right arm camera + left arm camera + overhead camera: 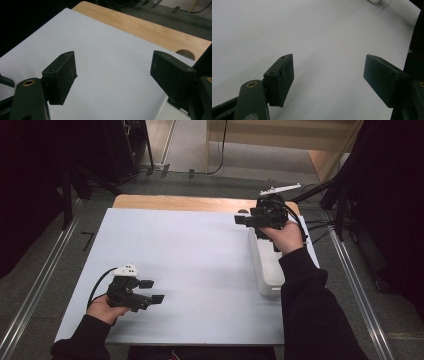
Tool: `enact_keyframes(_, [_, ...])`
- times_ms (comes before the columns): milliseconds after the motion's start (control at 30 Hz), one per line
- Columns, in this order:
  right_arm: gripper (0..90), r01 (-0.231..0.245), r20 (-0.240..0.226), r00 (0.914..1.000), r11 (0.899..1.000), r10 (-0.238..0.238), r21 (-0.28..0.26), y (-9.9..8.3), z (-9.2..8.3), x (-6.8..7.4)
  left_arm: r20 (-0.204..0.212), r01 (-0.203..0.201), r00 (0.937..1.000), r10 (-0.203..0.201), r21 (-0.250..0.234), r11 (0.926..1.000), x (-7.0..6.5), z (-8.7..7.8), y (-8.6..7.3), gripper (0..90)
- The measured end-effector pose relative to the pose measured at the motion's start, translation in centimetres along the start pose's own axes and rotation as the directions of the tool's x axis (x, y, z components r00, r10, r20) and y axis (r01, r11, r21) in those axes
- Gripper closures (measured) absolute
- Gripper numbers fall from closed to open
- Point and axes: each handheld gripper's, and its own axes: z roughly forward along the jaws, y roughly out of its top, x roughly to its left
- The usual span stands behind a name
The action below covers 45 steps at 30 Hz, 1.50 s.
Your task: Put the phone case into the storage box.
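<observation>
My left gripper [153, 291] hovers near the front left of the white sheet [190, 260], pointing right. Its jaws stand open with nothing between them, and in the left gripper view the left gripper [328, 77] has only bare white sheet [312, 32] beneath it. My right gripper [241, 220] is at the back right, pointing left, over the far end of a long white box [267, 267]. In the right gripper view the right gripper [112, 72] is open and empty above the sheet [87, 45].
The sheet covers a wooden table whose bare edge [200, 202] shows at the back, with a round hole [185, 53] in it. Black stands, cables and metal rails [35, 290] flank the table on the grey floor.
</observation>
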Motion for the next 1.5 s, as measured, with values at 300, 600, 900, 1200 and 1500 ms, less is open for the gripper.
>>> enact_keyframes(300, [19.2, 0.009, -0.037, 0.9993, 1.000, -0.008, 0.029, -2.6, 0.3, 1.1, -0.005, 0.000, 1.0000, 0.000, 0.002, 1.0000, 0.0, 0.0, 0.0, 24.0])
enact_keyframes(600, [20.0, 0.060, -0.054, 0.9968, 0.998, -0.059, 0.010, -4.5, 0.1, 2.1, -0.002, -0.004, 1.0000, 0.004, -0.001, 1.0000, -0.1, 0.0, 0.1, 24.0])
enact_keyframes(900, [21.7, 0.072, -0.087, 0.9937, 0.997, -0.070, 0.013, -6.4, 0.1, 3.1, -0.003, -0.009, 1.0000, 0.009, -0.007, 0.9999, -0.1, -0.2, 0.1, 24.0])
enact_keyframes(1200, [21.7, 0.086, -0.118, 0.9894, 0.996, -0.085, 0.007, -8.1, 0.0, 4.6, -0.008, -0.003, 1.0000, 0.003, -0.012, 0.9999, 0.0, -0.3, 0.1, 24.0])
enact_keyframes(1500, [21.7, 0.116, -0.137, 0.9843, 0.993, -0.112, 0.024, -9.9, 0.2, 5.6, -0.004, 0.000, 1.0000, 0.000, -0.018, 0.9998, 0.1, -0.4, 0.1, 24.0])
